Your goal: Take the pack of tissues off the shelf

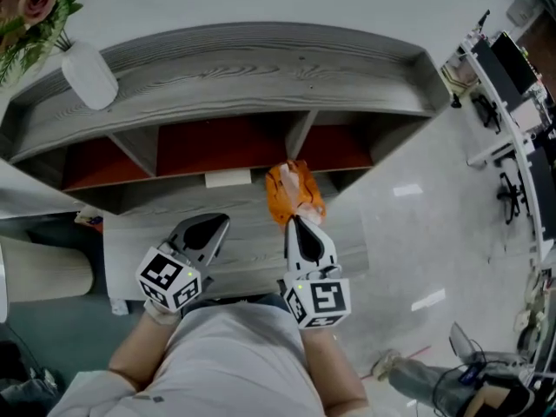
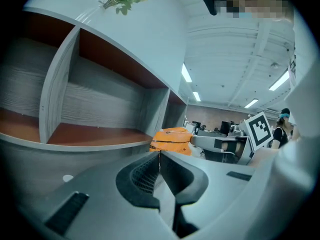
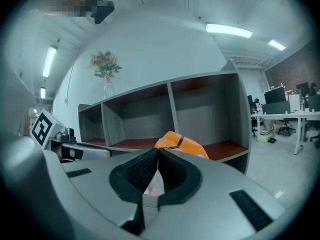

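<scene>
The pack of tissues (image 1: 293,193) is orange with a crinkled wrapper and hangs just in front of the shelf's (image 1: 261,68) middle and right compartments. My right gripper (image 1: 294,221) is shut on its near edge. In the right gripper view the pack (image 3: 186,144) sticks out beyond the pinched right gripper (image 3: 158,152). My left gripper (image 1: 211,226) is shut and empty, to the left of the pack, over the grey lower board (image 1: 130,241). In the left gripper view the left gripper (image 2: 159,154) has the pack (image 2: 170,139) ahead and to its right.
The grey shelf has red-brown inner boards (image 1: 217,146) and upright dividers. A white vase (image 1: 89,75) with flowers (image 1: 35,3) stands on its top at the left. A white card (image 1: 228,178) lies at the shelf's front edge. Desks with monitors (image 1: 512,63) stand at the right.
</scene>
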The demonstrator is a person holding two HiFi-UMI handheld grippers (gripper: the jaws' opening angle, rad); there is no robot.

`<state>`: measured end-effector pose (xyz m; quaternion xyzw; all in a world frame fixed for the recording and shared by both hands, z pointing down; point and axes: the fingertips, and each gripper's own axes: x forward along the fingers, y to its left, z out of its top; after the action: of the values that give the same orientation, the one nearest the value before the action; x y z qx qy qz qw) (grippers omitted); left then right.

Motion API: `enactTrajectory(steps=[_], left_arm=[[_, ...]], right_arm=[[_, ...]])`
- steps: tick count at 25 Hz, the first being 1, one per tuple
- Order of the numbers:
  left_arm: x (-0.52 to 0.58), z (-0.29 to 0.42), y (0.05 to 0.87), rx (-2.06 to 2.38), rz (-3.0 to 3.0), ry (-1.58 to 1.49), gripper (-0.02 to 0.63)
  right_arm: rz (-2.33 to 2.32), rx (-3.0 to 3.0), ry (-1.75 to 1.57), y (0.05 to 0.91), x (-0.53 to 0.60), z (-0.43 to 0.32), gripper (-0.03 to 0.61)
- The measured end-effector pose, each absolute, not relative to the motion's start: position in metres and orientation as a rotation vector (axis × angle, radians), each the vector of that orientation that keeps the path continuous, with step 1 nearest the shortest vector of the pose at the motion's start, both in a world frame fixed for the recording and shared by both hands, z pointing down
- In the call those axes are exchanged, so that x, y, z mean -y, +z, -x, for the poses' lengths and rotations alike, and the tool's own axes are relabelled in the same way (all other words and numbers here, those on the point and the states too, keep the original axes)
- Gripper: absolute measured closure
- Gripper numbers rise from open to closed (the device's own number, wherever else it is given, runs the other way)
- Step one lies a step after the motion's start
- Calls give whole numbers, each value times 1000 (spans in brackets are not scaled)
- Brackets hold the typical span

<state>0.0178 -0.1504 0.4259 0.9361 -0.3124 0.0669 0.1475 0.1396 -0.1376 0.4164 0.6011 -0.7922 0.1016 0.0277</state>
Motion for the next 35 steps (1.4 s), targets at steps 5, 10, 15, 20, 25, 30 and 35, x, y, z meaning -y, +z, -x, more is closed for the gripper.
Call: enactTrajectory(steps=[5, 10, 15, 20, 25, 30, 35], left_arm=[[154, -1, 423, 953, -2672, 178, 597], [155, 13, 420, 995, -2661, 160, 597], [155, 28, 421, 1032, -2647, 151, 595], [153, 40, 419, 1053, -2640, 141, 597], [151, 51, 417, 1074, -2633, 128, 595], [149, 61, 416, 1100, -2620, 118, 595], [150, 68, 415, 1116, -2614, 111, 597]], right_arm=[[-1782, 2509, 307, 410, 147, -117, 557], [-1710, 2559, 301, 407, 154, -94, 557], [-1636, 2604, 299, 404, 155, -69, 557], [-1587, 2640, 291, 400, 154, -51, 557], [-1537, 2667, 284, 398, 153, -34, 557], [-1492, 2688, 274, 398, 152, -18, 557], [-1465, 2700, 272, 399, 153, -8, 557]])
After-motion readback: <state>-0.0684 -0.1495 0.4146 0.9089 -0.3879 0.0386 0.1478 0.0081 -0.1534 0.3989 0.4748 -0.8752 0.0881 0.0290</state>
